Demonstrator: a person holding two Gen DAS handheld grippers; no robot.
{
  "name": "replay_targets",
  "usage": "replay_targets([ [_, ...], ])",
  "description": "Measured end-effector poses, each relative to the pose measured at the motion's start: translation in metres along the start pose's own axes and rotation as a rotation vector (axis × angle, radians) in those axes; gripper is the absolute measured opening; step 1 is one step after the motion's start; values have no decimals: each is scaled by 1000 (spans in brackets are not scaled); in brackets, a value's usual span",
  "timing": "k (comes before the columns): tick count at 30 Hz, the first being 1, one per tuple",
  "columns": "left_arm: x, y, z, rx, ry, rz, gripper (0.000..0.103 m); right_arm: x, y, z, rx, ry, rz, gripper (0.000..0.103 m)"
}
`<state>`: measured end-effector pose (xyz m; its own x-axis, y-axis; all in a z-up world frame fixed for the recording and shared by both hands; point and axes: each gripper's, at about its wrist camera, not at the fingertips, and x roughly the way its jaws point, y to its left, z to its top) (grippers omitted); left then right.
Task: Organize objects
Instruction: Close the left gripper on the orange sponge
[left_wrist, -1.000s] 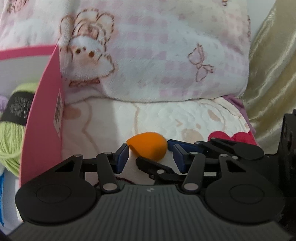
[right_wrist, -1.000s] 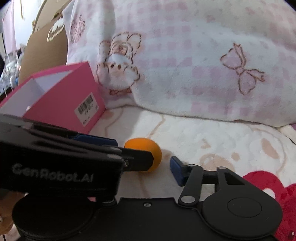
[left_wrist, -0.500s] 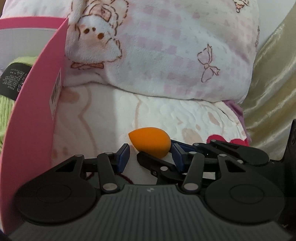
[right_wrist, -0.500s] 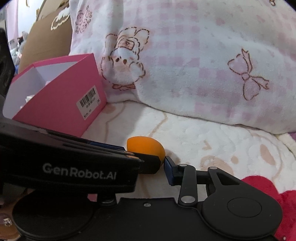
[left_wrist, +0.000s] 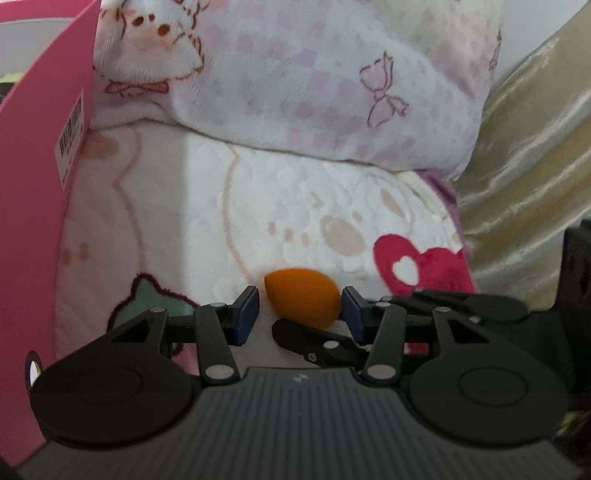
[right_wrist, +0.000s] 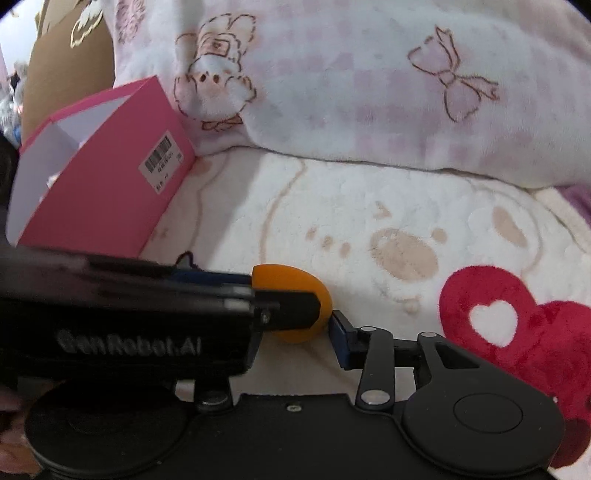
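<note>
An orange egg-shaped sponge (left_wrist: 301, 297) lies lengthwise between the blue pads of my left gripper (left_wrist: 299, 314), which is shut on its two ends just over the white blanket (left_wrist: 280, 206). In the right wrist view the sponge (right_wrist: 288, 282) is half hidden behind the left gripper's black body, which crosses from the left. My right gripper (right_wrist: 291, 332) has its jaws opening around the sponge. Its right pad (right_wrist: 338, 338) sits at the sponge's edge and its left pad is hidden. An open pink box (right_wrist: 110, 177) stands to the left.
A pink checked plush pillow (left_wrist: 295, 81) lies behind the sponge. The pink box wall (left_wrist: 33, 221) fills the left edge of the left wrist view. A gold curtain (left_wrist: 524, 166) hangs at the right. The blanket shows a red heart patch (right_wrist: 517, 325).
Both views have tipped downward, showing more blanket. The green yarn in the box has left the left view. The right pad closed toward the sponge, then moved back out. The sponge stays between the left pads.
</note>
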<state>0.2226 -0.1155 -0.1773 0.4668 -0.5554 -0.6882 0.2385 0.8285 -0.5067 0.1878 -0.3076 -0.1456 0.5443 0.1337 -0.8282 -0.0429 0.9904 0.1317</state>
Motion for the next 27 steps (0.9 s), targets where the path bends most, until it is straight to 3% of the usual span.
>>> replay_targets([
  [5, 2, 3, 0, 11, -38, -3, 42, 7, 5, 3, -71, -22, -1, 57],
  [8, 1, 4, -5, -5, -88, 14, 39, 17, 8, 3, -132, -53, -16, 54],
  [11, 1, 5, -4, -19, -81, 18, 38, 19, 8, 5, -129, -59, -23, 52],
  [13, -5, 1, -3, 14, -95, 30, 38, 14, 9, 5, -130, -70, -28, 45],
  [27, -42, -14, -11, 14, -77, 42, 38, -22, 22, 0, -111, -87, -7, 45],
])
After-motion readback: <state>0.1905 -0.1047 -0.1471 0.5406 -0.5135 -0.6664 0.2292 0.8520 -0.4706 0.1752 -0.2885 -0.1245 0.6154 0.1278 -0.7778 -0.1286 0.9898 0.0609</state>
